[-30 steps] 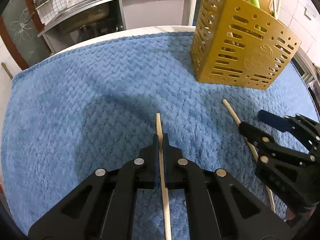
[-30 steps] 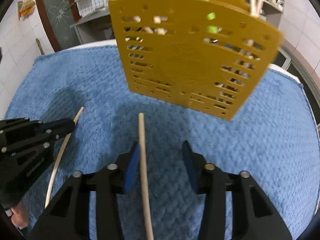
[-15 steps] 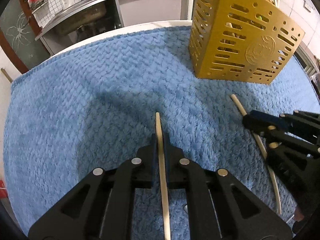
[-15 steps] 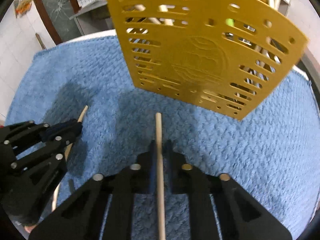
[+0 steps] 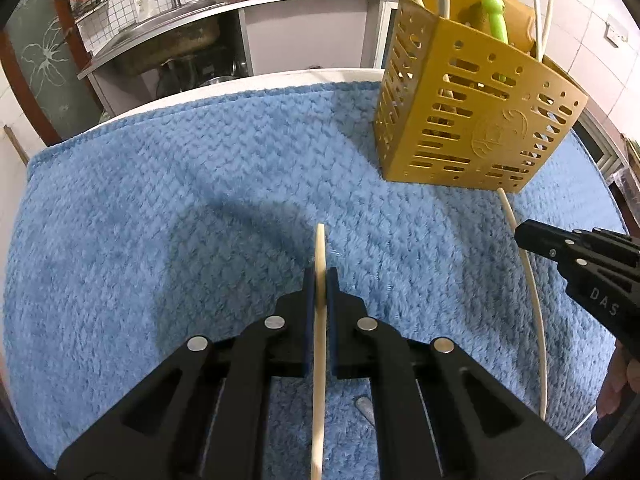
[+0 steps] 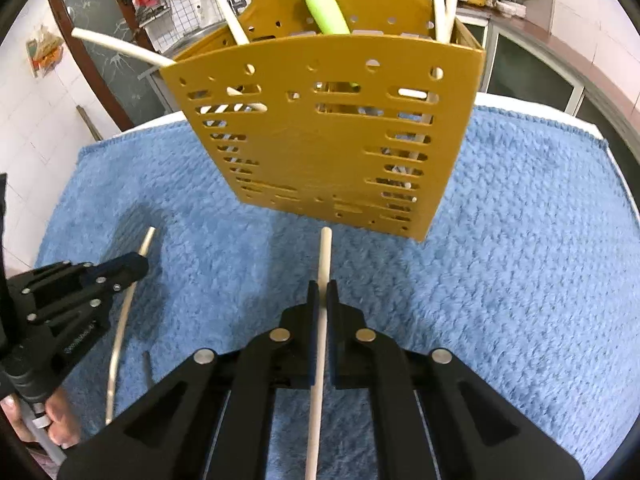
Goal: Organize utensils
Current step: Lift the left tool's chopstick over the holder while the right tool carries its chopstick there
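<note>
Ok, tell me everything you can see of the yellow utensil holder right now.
The yellow utensil holder looks like mustard plastic: a boxy caddy whose walls are pierced with slots and round holes, with a round emblem on one face and a taller arched back panel. It stands on the blue towel by the table's far edge. Pale chopsticks and a green frog-topped handle stick out the top. Neither gripper touches it.

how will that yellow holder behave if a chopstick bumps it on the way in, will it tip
The yellow holder looks like thin slotted plastic, so probably light. It is tall and stands on a soft blue towel, so a knock near the rim might rock or slide it. The utensils already inside likely add some steadying weight.
</note>
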`<state>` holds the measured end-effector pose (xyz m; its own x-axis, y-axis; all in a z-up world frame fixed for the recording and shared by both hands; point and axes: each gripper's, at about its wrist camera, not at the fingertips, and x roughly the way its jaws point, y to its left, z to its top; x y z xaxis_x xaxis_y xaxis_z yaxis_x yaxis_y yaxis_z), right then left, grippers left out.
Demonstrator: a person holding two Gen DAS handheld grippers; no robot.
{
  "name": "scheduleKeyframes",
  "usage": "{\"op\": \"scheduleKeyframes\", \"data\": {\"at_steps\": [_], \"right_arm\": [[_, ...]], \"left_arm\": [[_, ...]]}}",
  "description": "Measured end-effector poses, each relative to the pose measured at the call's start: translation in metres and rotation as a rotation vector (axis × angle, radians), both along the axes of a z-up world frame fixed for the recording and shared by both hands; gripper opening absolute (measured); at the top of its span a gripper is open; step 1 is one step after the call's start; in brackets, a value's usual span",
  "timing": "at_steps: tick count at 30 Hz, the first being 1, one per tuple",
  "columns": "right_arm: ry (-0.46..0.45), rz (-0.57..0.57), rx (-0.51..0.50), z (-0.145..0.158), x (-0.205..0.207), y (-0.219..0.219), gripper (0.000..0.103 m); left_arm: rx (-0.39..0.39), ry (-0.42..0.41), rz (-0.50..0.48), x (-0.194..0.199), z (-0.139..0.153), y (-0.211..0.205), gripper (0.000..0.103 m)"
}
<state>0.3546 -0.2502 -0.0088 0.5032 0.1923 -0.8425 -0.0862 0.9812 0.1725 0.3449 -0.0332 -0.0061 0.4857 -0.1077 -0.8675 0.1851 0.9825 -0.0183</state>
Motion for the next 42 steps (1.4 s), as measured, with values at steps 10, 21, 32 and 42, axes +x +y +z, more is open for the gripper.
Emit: {"op": "scheduleKeyframes", "data": {"at_steps": [10, 21, 32, 42], "right_arm": [[-0.159, -0.031, 0.092, 0.039, -0.027, -0.020, 0.004], [-0.388, -0.091, 0.129, 0.085, -0.058, -0.045, 0.004], [-0.276, -0.111, 0.065, 0.063, -0.040, -0.047, 0.000], [-0.123, -0.157, 0.064, 0.007, -0.016, -0.063, 0.002]], "left_arm": [[-0.081, -0.115, 0.000, -0.011, 0.042, 0.010, 0.004], [-0.206, -0.313, -0.010, -0.030, 0.097, 0.013, 0.004], [-0.211, -0.323, -0.029, -0.023, 0.098, 0.004, 0.004], [-0.188, -0.259, -0.004, -0.006, 0.069, 0.012, 0.004]]}}
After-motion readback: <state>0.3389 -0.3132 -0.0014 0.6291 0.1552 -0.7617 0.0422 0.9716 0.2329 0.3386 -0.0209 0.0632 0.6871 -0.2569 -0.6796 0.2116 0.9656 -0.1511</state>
